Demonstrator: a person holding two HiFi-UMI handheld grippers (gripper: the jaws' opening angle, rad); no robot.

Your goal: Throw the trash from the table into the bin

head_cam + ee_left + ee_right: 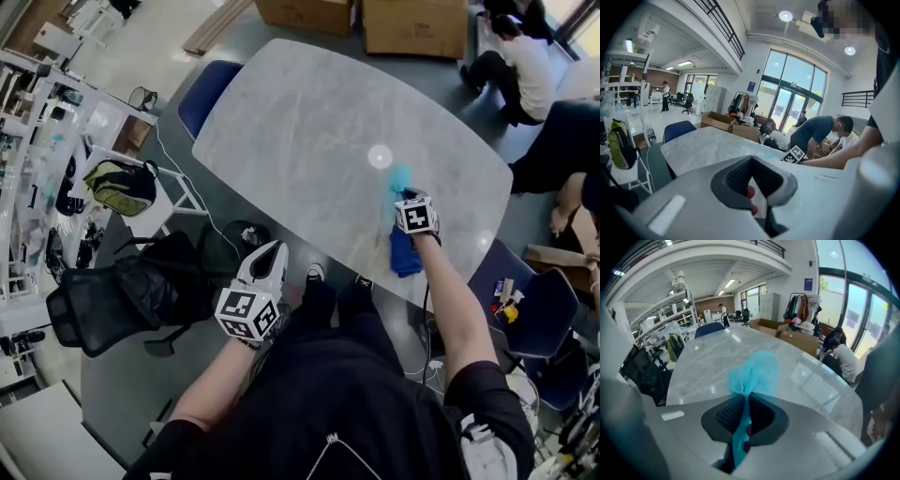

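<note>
A big gray table (pixel 309 131) with round corners stands in a bright room with tall windows (pixel 792 89), shelves (pixel 28 141) and a gray floor (pixel 122 375). The right gripper (pixel 405 194) is over the near edge of the table. Its fingers are pinched tight on one crumpled teal wad (pixel 401 175), which puffs out just past the fingertips. One dark blue cloth (pixel 405 253) lies just behind those fingers, partly hidden by the arm. The left gripper (pixel 272 251) hangs over the floor, its fingers closed together with nothing in them. I count two cardboard boxes (pixel 412 23), one black mesh chair (pixel 103 300), one blue chair (pixel 208 89) and another blue chair (pixel 544 305). The people (pixel 525 56) on the floor are cut off, so I can't count them. A dark round thing (pixel 246 232) just ahead of the left fingers is too dim to name.
</note>
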